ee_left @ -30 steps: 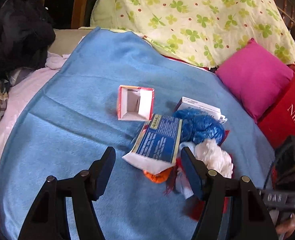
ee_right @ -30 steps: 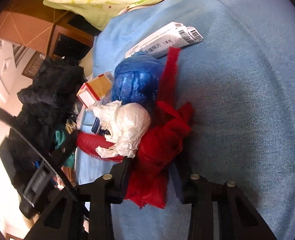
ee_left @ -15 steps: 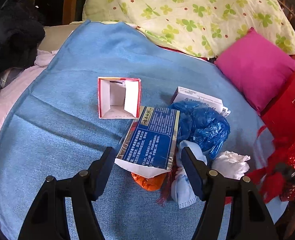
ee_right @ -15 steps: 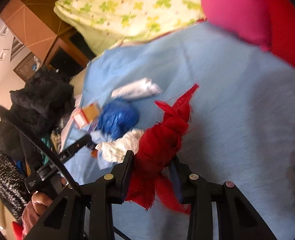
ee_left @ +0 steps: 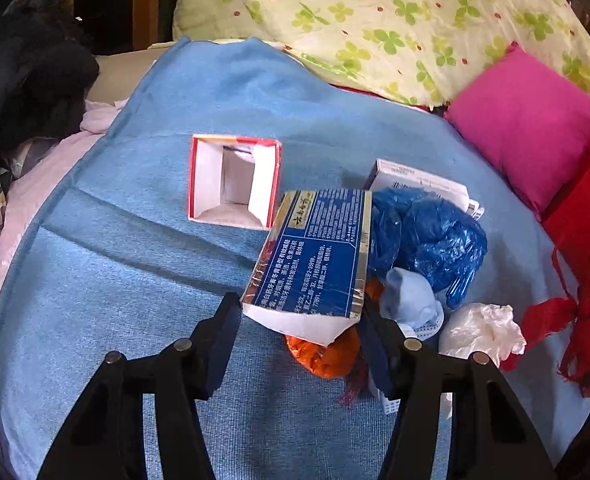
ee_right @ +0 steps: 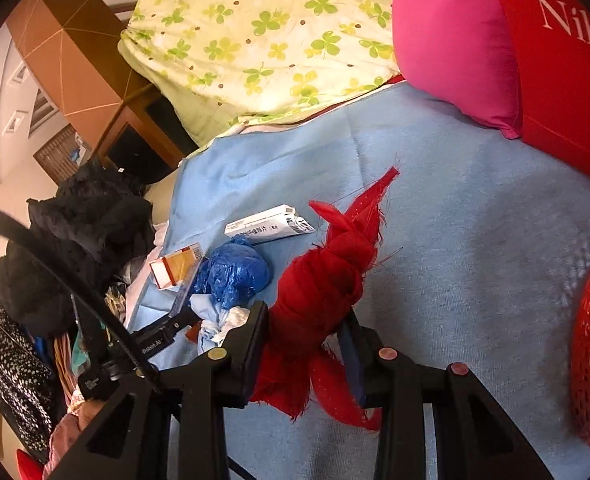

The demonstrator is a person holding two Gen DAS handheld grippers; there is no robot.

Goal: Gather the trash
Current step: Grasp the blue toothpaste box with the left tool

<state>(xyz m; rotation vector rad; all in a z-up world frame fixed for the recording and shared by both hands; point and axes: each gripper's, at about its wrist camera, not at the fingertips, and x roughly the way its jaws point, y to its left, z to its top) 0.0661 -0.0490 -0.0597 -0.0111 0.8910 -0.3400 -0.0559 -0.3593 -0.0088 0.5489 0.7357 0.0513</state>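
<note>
Am closing left gripper (ee_left: 301, 330) around torn blue cardboard toothpaste box (ee_left: 315, 264) on blue bed blanket (ee_left: 135, 280), not yet pinching; centring first. Right gripper (ee_right: 307, 340) clamping knotted red mesh bundle (ee_right: 323, 292).

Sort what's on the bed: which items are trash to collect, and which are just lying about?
Trash: blue carton between the closing left gripper's fingers; red rag held by the right gripper; open red-edged box; blue bag; white box; white wad; orange wad.

Lying about: pink pillow; floral quilt; black clothes; blue blanket.
</note>
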